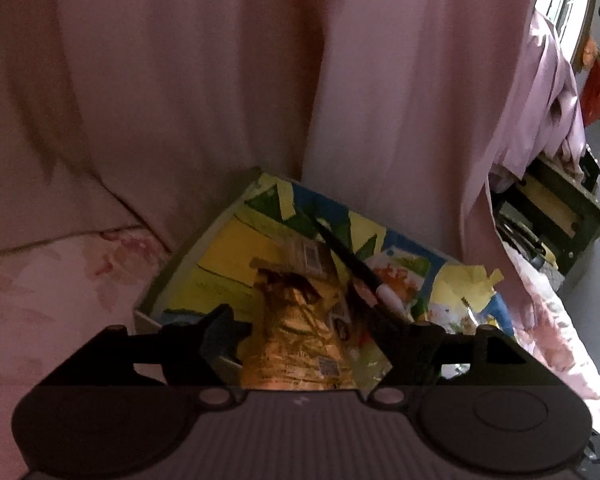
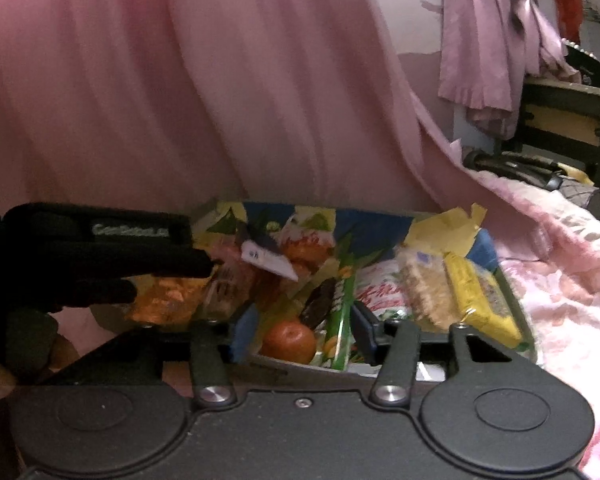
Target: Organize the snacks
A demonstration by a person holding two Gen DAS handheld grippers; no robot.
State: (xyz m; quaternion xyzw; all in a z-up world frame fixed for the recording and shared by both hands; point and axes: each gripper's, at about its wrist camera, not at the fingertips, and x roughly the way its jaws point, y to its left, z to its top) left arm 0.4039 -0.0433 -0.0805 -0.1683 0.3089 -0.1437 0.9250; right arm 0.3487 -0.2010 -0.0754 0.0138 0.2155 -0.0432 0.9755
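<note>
Left gripper [image 1: 300, 340] jaws seemingly clamped; right gripper [image 2: 298, 330] spread.

One cardboard box [image 2: 512, 300] is seen, lined with colourful printed paper. Inside it, one orange fruit [image 2: 288, 340] is counted at about 6 o'clock, one green wrapped bar [image 2: 340, 320] just beside it toward 3 o'clock, and two noodle-type packs at 3 o'clock: one pale [image 2: 422, 288], one yellow [image 2: 484, 300]. One orange-gold snack bag [image 1: 296, 344] is counted. Other packets are too blurred to be counted.
</note>
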